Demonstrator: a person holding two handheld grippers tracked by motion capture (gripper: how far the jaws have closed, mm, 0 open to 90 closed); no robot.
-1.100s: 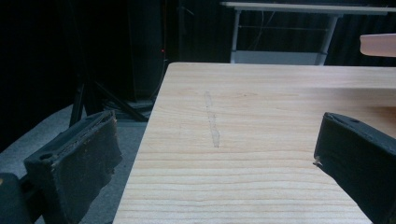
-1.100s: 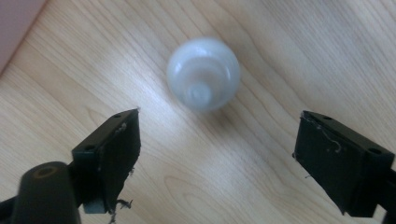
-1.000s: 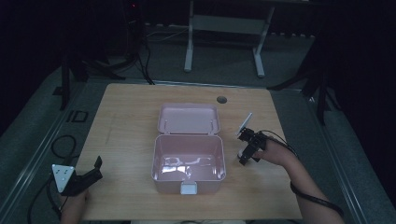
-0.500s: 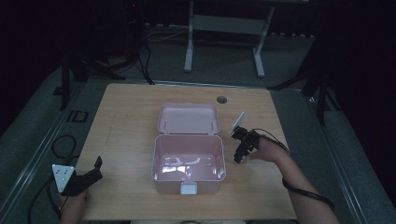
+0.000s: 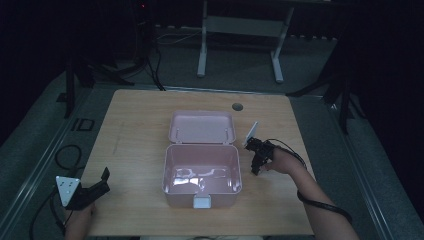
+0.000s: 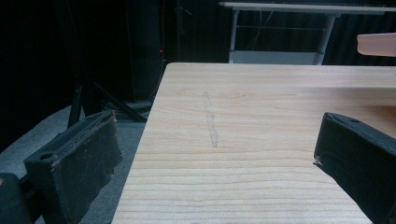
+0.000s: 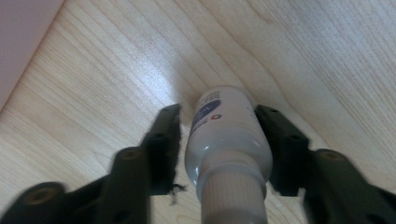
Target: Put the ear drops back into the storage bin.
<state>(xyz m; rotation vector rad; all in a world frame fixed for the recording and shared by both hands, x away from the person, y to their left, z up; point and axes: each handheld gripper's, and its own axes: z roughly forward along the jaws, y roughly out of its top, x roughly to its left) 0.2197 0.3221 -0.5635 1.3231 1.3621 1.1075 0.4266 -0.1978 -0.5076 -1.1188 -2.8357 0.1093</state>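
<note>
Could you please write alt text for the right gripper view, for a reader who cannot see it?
A small white plastic bottle with a blue label stands on the light wooden table between the right gripper's two black jaws, which have just been closing and now sit against its sides. A pale pink edge crosses the top left corner.

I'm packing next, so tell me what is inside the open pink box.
The pink box looks empty: its bare floor shows only pale glare. Its near wall hides the strip of floor just behind it. The white bottle is outside, between the right gripper fingers.
</note>
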